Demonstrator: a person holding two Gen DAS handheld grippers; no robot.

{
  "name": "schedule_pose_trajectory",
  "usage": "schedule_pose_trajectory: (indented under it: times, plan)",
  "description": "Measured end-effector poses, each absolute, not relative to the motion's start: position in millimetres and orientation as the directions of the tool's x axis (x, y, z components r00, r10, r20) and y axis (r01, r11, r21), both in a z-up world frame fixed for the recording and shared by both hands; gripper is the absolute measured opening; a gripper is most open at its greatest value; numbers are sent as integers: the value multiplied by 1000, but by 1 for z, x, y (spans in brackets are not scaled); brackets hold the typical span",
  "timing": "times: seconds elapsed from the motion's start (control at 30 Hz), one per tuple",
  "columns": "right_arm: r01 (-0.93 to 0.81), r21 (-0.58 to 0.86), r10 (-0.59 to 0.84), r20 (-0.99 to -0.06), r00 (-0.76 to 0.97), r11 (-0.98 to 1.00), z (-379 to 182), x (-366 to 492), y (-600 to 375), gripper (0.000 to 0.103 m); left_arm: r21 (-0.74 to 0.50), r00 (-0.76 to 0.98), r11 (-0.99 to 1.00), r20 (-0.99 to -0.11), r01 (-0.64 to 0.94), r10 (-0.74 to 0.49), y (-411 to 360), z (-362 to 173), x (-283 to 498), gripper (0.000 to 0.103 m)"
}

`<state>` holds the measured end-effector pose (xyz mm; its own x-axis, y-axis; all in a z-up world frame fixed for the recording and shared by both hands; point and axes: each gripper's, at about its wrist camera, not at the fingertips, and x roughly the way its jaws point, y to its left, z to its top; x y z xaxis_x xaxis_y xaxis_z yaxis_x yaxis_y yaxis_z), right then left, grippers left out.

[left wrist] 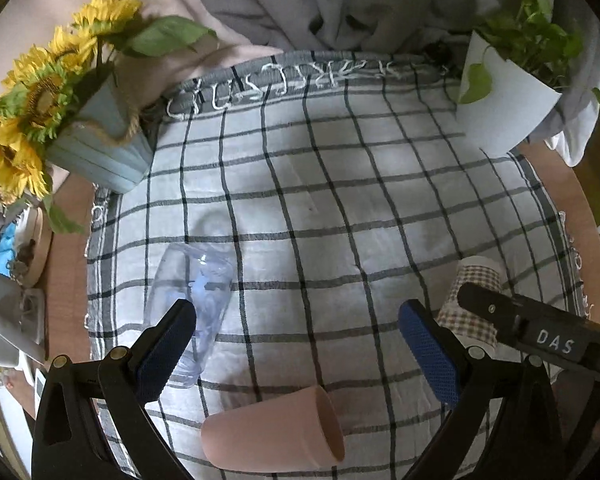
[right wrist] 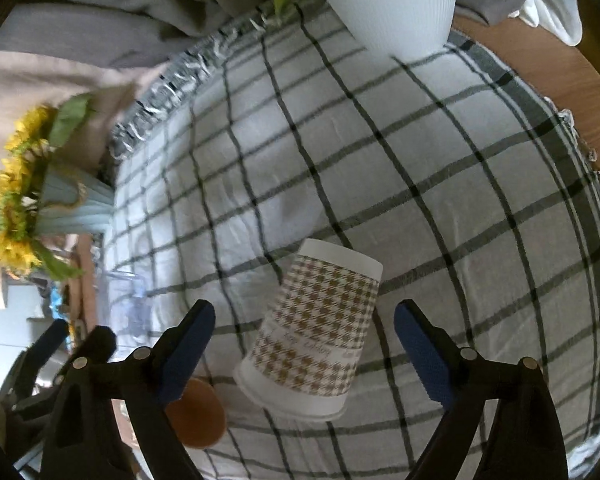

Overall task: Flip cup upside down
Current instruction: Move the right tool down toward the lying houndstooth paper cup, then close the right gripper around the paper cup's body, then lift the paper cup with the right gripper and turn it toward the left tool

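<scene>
A houndstooth paper cup (right wrist: 316,328) stands upside down on the checked cloth (right wrist: 420,184), between the open fingers of my right gripper (right wrist: 304,328), apparently not touched. It also shows in the left wrist view (left wrist: 474,300), partly behind the right gripper's black finger (left wrist: 540,328). A pink cup (left wrist: 274,428) lies on its side, mouth to the right, just below my open, empty left gripper (left wrist: 296,328); its rim shows in the right wrist view (right wrist: 198,412). A clear plastic cup (left wrist: 192,308) lies on its side beside the left finger.
A blue pot of sunflowers (left wrist: 96,140) stands at the back left and a white pot with a green plant (left wrist: 504,104) at the back right. Grey bedding (left wrist: 300,4) lies behind the cloth. The wooden table edge (left wrist: 572,208) shows at right; clutter (left wrist: 8,280) sits at left.
</scene>
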<state>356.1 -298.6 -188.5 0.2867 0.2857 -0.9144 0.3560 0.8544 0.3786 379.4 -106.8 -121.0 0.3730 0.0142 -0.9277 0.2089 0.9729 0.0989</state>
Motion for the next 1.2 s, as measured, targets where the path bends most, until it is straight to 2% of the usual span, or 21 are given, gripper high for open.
schedule_pose_trajectory:
  times: [0.17,0.27,0.3,0.53,0.8,0.93,1.03,1.2]
  plan:
    - [352,359,295,-929,223,864,-203,367,-298,84,120,343,969,-939,217,39,-112,-133,386,103]
    - [340,349,297,-934,196,873,-209,370,-296,76,125,328,968,-943,216,49,-115,-138,387,103]
    - [331,345,299,-937,184,878,-211,371,-295,70,120,326,969,-944,216,44,-115,-138,386,103]
    - [284,355,313,-932,185,891,-206,372,-296,65,134,351,969,-935,207,54,-118,-128,377,103]
    - [205,338,304,-935,181,919,-167,353,-302,63,110,367,980,-929,168,42,-121,-108,349,103]
    - [138,280,259,-954,150,950,-151,339,-301,63,132,385,978,-921,164,60,-130,-106,326,103]
    - [89,239,231,-968,94,967,-152,329,-301,63,150,380,975,-921,164,78,-135,-110,311,103]
    - [48,204,201,-978,58,978,-164,321,-300,63,102,342,988,-938,117,56,-127,-117,293,103]
